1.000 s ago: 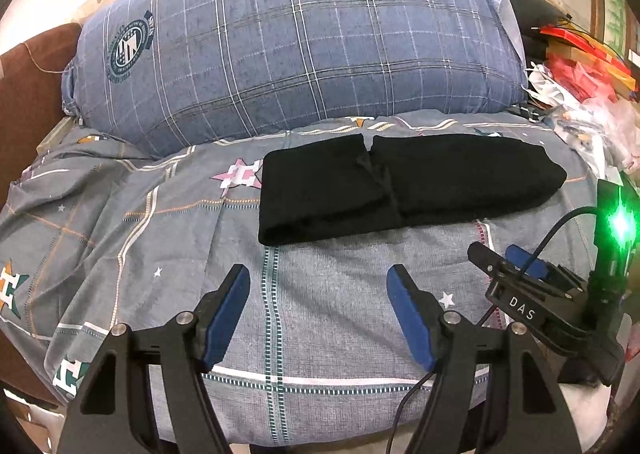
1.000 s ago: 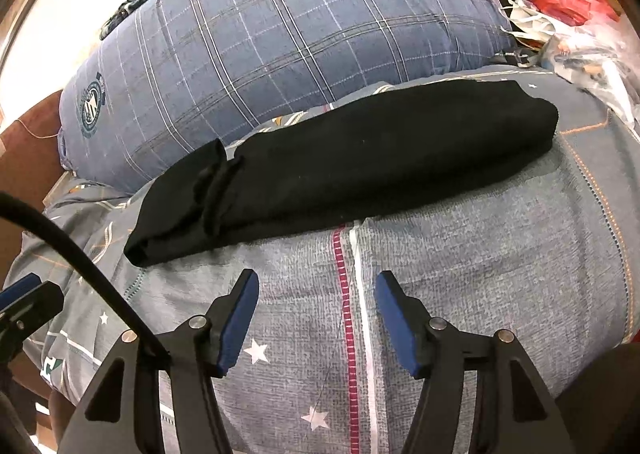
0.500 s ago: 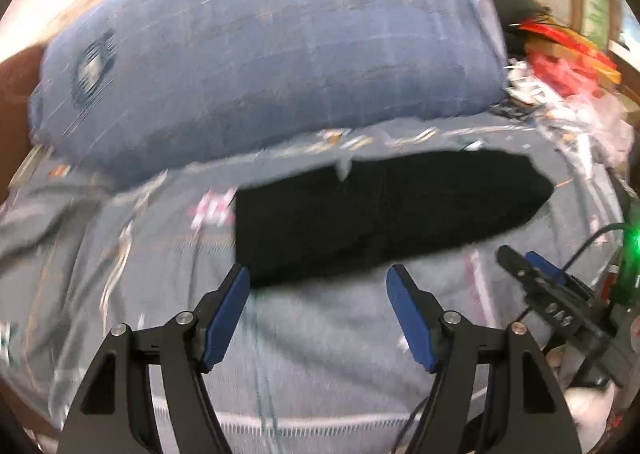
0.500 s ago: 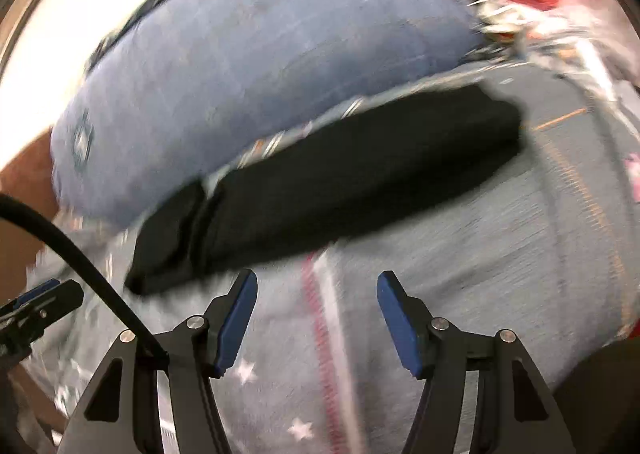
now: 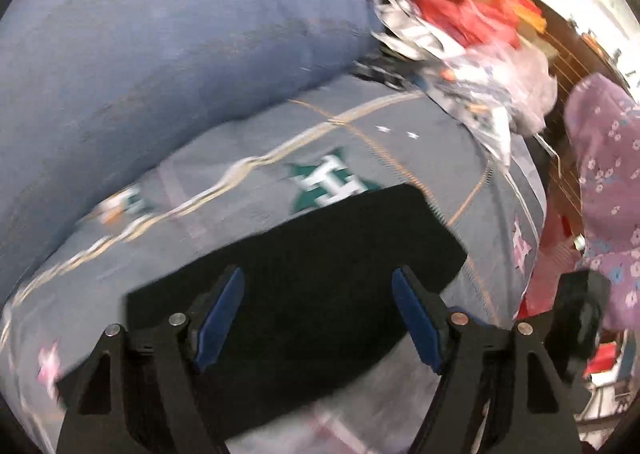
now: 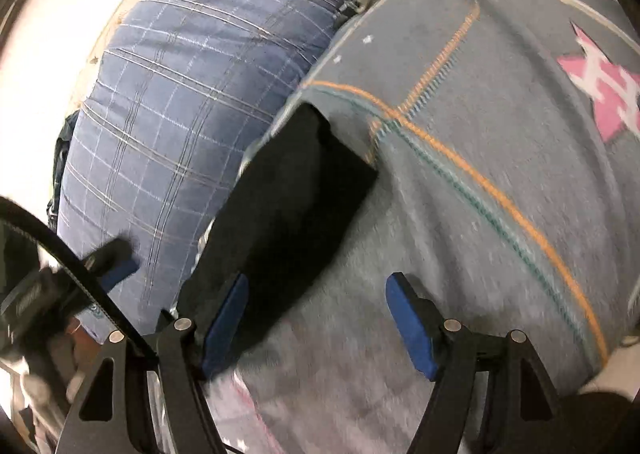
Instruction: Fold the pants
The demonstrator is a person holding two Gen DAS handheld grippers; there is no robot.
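Black pants (image 5: 304, 278) already down to a long flat strip, lying across the grey printed bedsheet (image 5: 400, 142) just in front of the big blue plaid pillow (image 6: 168, 126). So the lengthwise fold looks done, legs stacked on each other. Still left, going by the shape: at least one more fold end over end to get a compact bundle, maybe two.

Left claw (image 5: 318, 314) hanging right over the strip near one end, pointing steeply down, blue pads (image 5: 222, 314) spread wide, just been opening a bit more, nothing pinched between them. Cloth underneath, but no grip on it that shows.

Right claw (image 6: 316, 318) over at what looks like the same end, at the near edge: one pad (image 6: 226, 318) over the black cloth, the other over bare sheet. Also spread wide, also just been opening, nothing held.

Looks like lining up to grab that end and carry it over to the far end. Both views pretty smeared, so hard to tell if any pad actually touches the fabric yet. Pile of red and white clutter (image 5: 460, 26) past the bed's edge, not in the way.
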